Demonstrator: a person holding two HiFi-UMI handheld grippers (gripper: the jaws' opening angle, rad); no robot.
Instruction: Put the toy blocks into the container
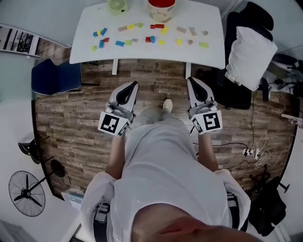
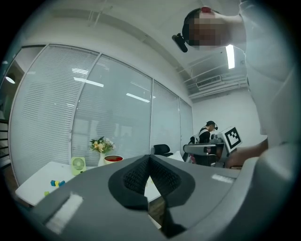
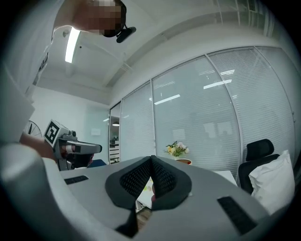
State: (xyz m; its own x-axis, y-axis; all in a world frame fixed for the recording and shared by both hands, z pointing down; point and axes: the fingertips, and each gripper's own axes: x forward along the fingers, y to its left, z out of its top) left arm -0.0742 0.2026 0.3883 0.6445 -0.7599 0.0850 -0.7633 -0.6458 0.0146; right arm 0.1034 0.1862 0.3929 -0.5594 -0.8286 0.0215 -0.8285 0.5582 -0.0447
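Several coloured toy blocks lie scattered on the white table ahead of me. A red-rimmed container stands at the table's far edge, and it shows as a small red bowl in the left gripper view. Some blocks show there too. My left gripper and right gripper are held level over the wooden floor, short of the table. Both are shut and empty, their pads meeting at the tips.
A green fan and a vase of flowers stand beside the container. A blue chair sits left of the table, a black chair with a white pillow right. A floor fan and power strip lie on the floor.
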